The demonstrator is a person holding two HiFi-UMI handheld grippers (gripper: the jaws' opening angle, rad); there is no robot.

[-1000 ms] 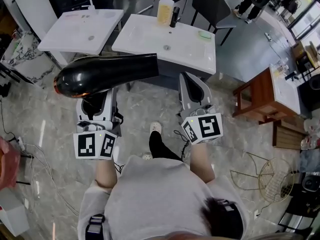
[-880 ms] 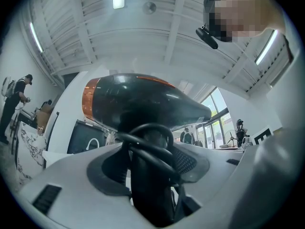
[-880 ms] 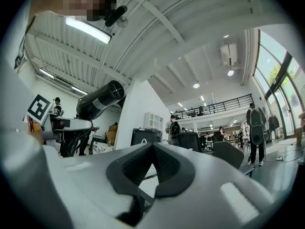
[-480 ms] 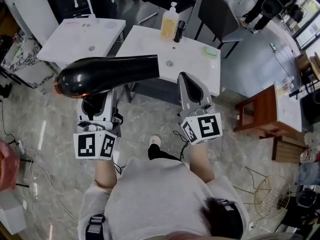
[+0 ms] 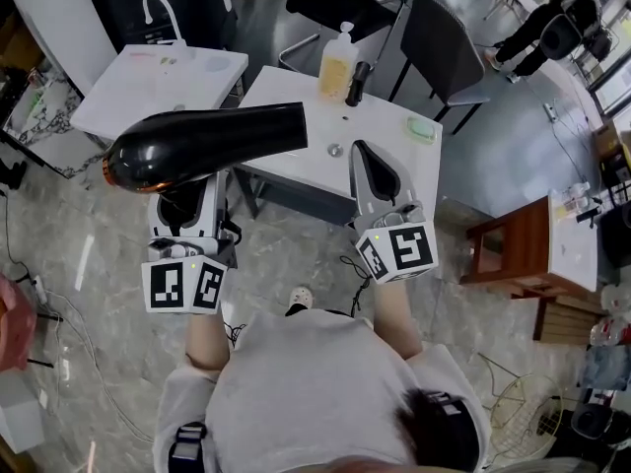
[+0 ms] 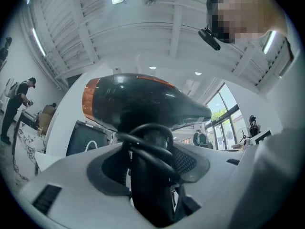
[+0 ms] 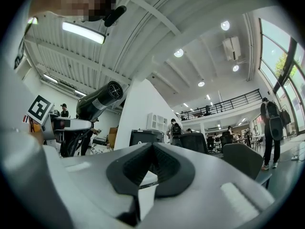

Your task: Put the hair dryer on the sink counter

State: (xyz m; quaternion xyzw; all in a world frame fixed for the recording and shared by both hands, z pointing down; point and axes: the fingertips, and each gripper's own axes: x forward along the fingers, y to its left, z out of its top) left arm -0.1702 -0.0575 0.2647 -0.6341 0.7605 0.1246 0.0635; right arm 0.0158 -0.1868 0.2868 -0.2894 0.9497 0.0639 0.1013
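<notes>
A glossy black hair dryer (image 5: 207, 144) with an orange rear ring lies crosswise above my left gripper (image 5: 187, 205), nozzle pointing right. The jaws are shut on its handle, and in the left gripper view the hair dryer (image 6: 143, 106) has its black cord (image 6: 147, 144) looped round that handle. My right gripper (image 5: 373, 170) is shut and holds nothing; it hovers over the near edge of the white sink counter (image 5: 286, 85). The right gripper view shows the hair dryer (image 7: 97, 101) off to its left.
On the counter stand a soap bottle (image 5: 337, 64), a dark bottle (image 5: 357, 84) and a green soap dish (image 5: 422, 129). A second white basin (image 5: 148, 77) with a faucet (image 5: 158, 8) is at the left. A chair (image 5: 434, 52) stands behind, and a wooden stool (image 5: 513, 244) at the right.
The sink counter has drawn nearer and now lies under the gripper tips. Both grippers keep their pose, and the hair dryer stays held.
</notes>
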